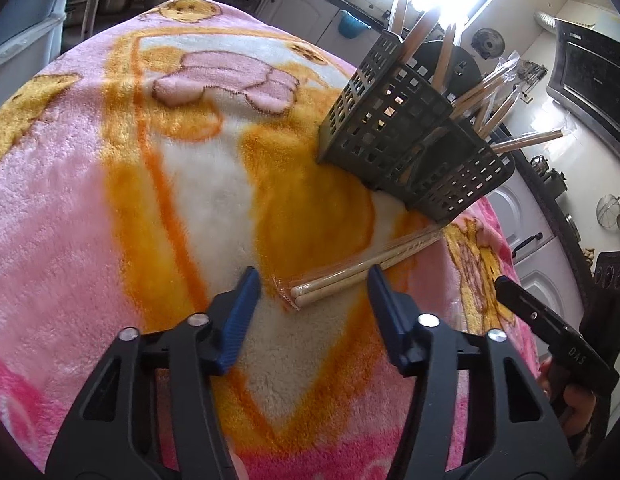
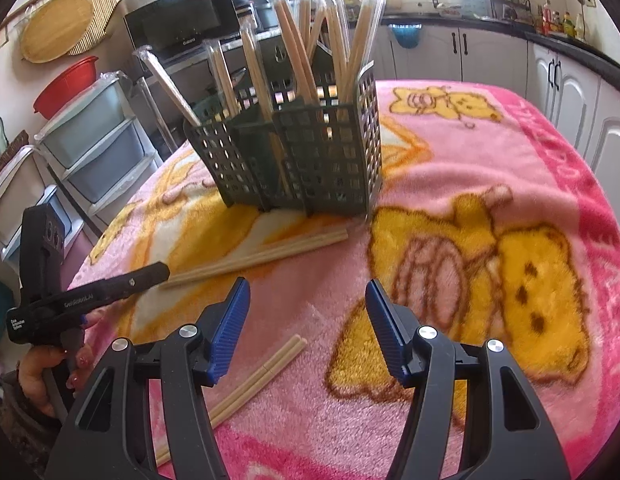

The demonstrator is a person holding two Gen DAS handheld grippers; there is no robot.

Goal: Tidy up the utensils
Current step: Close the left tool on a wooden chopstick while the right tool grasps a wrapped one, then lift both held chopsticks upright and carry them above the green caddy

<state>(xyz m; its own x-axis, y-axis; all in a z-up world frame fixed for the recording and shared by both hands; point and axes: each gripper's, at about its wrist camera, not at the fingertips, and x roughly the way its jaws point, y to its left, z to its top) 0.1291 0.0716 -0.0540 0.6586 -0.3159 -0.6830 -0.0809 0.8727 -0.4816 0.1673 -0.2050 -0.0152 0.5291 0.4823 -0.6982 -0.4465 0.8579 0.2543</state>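
Note:
A dark green slotted utensil holder (image 1: 414, 140) (image 2: 301, 152) stands on the pink and orange blanket (image 1: 129, 200) and holds several wrapped wooden chopstick pairs (image 2: 293, 52). One wrapped chopstick pair (image 1: 362, 268) (image 2: 253, 258) lies flat in front of the holder. My left gripper (image 1: 312, 280) is open and empty, with the near end of that pair between its fingers. A second chopstick pair (image 2: 261, 372) lies low on the blanket beside my right gripper (image 2: 305, 300), which is open and empty. The left gripper also shows at the left of the right wrist view.
White kitchen cabinets (image 2: 558, 76) and a dark counter run behind the table. A black microwave (image 2: 185, 24), stacked grey plastic drawers (image 2: 97, 140) and a red basin (image 2: 65, 84) stand to the left. The blanket's edge falls off at the right.

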